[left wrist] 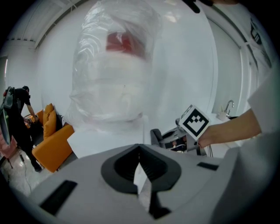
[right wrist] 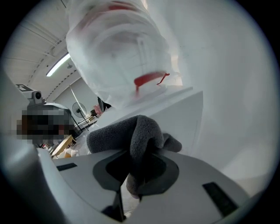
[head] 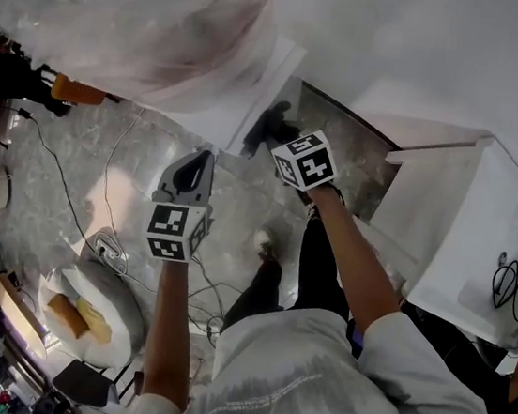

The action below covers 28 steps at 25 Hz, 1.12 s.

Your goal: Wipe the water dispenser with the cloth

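Right hand-held gripper [right wrist: 140, 168] clamped on grey cloth [right wrist: 131, 133], up near water dispenser [right wrist: 175, 111] body, just under plastic-wrapped bottle [right wrist: 118, 48]; contact unclear. Left hand-held gripper [left wrist: 139, 166] closed, empty. Wiping prob. barely begun, most surfaces left.

White wall [left wrist: 188, 65], marbled grey floor [head: 76, 158], orange sofa [left wrist: 50, 146], ceiling strip light [right wrist: 59, 64]

Cloth [right wrist: 131, 135] is located in right tool [head: 273, 132], just before water dispenser [right wrist: 175, 113], below bottle [right wrist: 118, 48]; left tool [head: 197, 163] is positioned left of it.
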Motion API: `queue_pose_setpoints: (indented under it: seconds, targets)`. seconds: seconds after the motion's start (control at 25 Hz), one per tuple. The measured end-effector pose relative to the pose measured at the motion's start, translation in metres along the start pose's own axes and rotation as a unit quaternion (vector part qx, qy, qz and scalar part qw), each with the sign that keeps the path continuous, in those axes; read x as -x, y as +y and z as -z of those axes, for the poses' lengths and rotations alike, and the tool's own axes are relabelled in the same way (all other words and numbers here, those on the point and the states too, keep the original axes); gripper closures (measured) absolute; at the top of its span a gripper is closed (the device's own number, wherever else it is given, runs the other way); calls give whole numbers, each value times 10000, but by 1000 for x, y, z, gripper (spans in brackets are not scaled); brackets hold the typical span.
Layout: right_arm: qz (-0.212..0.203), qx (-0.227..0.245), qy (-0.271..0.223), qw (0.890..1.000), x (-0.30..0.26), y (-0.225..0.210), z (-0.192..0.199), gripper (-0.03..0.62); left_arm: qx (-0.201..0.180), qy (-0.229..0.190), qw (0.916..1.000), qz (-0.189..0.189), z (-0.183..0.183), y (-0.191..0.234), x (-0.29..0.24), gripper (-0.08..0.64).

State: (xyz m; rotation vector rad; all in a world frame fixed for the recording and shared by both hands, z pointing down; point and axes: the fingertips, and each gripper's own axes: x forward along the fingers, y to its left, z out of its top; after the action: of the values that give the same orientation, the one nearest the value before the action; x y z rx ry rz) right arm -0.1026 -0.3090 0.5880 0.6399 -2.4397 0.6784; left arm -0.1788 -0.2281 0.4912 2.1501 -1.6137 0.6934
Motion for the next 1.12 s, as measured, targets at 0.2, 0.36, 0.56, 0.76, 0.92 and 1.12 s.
queue_pose_setpoints:
  seconds: [0.2,0.36,0.56,0.76,0.92,1.12]
  targets:
    - [-72,-28,10,10000,-4,31,19,535,0,-18,10000,31,17,1,19,544]
    - [-140,-79,47,9999,-12,48,40,535,-14,23,9999,121,33,-2,28,545]
    - [101,-332,-26,9994,-27,44,60,535,-109,87,9997,222,52,-6,35,545]
    - [466,-528,65,9975,-41,14,66,535,-180,247,9990,319,72,-6,30,545]
    - [718,-701,178,9948,-51,-19,68,535,-59,285,9989,369,86,-6,13,544]
    - [821,-840,196,9929,-69,-62,69,535,53,411,9979,497,100,-12,-16,544]
